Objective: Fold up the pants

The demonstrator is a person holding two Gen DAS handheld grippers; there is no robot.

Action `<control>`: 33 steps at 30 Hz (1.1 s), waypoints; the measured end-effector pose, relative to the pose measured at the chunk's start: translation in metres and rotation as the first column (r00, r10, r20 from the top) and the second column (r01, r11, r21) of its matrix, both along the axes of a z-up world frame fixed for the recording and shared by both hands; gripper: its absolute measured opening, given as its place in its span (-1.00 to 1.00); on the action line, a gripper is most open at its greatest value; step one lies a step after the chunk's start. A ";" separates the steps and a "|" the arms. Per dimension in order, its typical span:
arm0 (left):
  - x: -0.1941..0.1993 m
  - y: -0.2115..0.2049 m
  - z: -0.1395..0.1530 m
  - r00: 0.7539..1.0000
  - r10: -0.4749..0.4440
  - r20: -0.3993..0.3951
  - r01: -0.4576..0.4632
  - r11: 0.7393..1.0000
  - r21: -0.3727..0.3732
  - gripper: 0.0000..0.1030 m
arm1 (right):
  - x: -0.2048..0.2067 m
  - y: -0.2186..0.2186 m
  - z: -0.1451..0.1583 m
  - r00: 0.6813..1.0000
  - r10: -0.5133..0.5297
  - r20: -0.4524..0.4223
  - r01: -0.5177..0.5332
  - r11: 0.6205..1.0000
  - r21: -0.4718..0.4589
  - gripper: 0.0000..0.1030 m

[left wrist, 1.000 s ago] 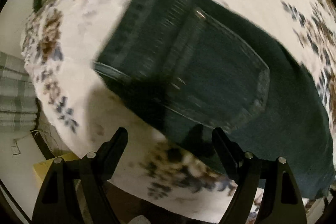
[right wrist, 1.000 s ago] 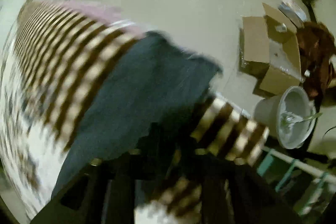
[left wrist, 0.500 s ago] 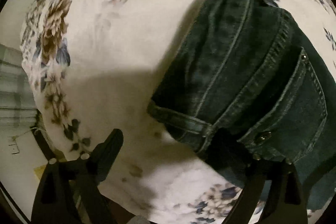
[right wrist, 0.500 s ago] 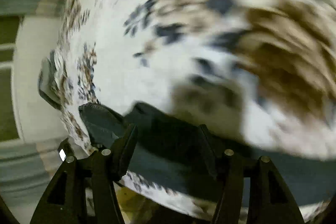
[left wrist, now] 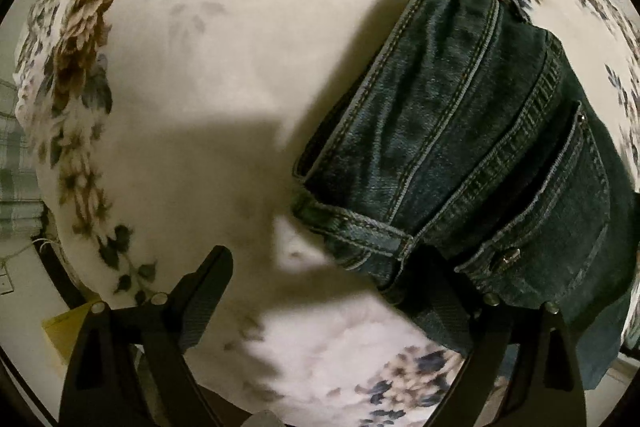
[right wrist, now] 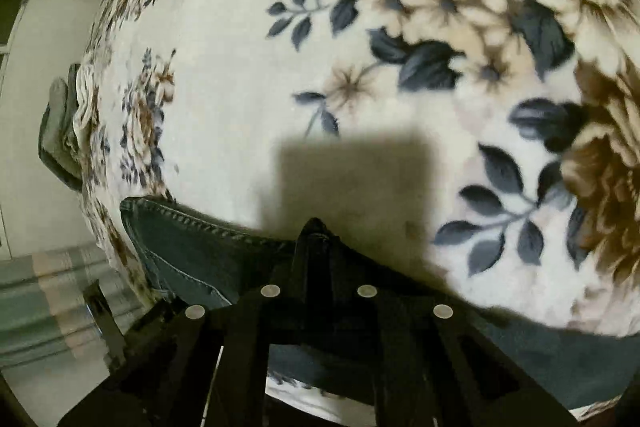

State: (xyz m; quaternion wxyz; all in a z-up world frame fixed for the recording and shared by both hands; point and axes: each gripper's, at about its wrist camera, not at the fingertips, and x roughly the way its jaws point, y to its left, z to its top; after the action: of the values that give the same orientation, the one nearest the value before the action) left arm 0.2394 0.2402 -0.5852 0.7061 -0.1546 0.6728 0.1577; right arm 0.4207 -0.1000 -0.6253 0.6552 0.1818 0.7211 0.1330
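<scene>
My left gripper (left wrist: pixel 324 283) stood wide open, holding nothing, low over the cream floral fleece blanket (left wrist: pixel 208 75). The dark blue denim pants (left wrist: pixel 472 163) lay on that blanket ahead and to its right, the waistband corner touching or just beside the right-hand finger; I could not tell which. The long axis ran away toward upper right. My right gripper (right wrist: pixel 316 227) was pinched together on an edge of the same denim (right wrist: pixel 188 247). Judgement: the left is nearer the waistband, so the next grab falls to it.
</scene>
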 end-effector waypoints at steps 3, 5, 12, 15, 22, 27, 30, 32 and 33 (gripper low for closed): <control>0.005 0.013 0.011 1.000 -0.014 -0.012 0.014 1.000 -0.001 0.85 | 0.004 -0.011 -0.018 0.994 -0.095 -0.047 0.096 0.995 0.021 -0.84; 0.003 0.025 0.024 1.000 -0.022 0.009 0.022 1.000 0.004 0.84 | 0.010 -0.018 -0.033 0.982 -0.165 -0.093 0.171 0.984 0.060 -0.82; 0.007 0.062 0.032 0.998 0.043 0.047 -0.041 0.998 -0.057 0.84 | -0.024 -0.079 0.011 0.925 -0.371 -0.082 0.379 0.908 0.180 0.24; 0.010 0.082 0.015 0.987 0.155 0.042 -0.146 0.976 -0.161 0.81 | -0.072 -0.098 0.022 0.901 -0.422 -0.098 0.432 0.890 0.143 0.30; 0.019 0.096 -0.008 0.967 0.224 0.122 -0.185 0.945 -0.268 -0.16 | -0.204 -0.100 -0.041 0.762 -0.557 -0.332 0.616 0.781 0.105 0.31; 0.010 0.092 0.014 0.976 0.129 0.174 -0.103 0.983 -0.153 -0.50 | -0.235 -0.091 -0.077 0.671 -0.673 -0.310 0.732 0.667 0.137 0.17; -0.006 0.089 0.013 0.979 0.099 0.178 -0.073 0.987 -0.146 -0.51 | -0.243 -0.089 -0.084 0.639 -0.716 -0.283 0.759 0.646 0.080 -0.88; -0.015 0.080 0.010 0.982 0.095 0.165 -0.070 0.986 -0.152 -0.51 | -0.249 -0.086 -0.083 0.655 -0.700 -0.284 0.738 0.673 0.047 -0.97; -0.020 0.070 0.013 0.982 0.092 0.163 -0.067 0.986 -0.155 -0.51 | -0.251 -0.082 -0.083 0.683 -0.671 -0.289 0.704 0.710 0.017 -0.99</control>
State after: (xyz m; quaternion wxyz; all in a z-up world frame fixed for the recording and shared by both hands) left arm 0.2192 0.3103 -0.5718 0.7405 -0.2463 0.6134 0.1215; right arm 0.1695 -0.1824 -0.7083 0.5431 0.4961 0.6696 -0.1025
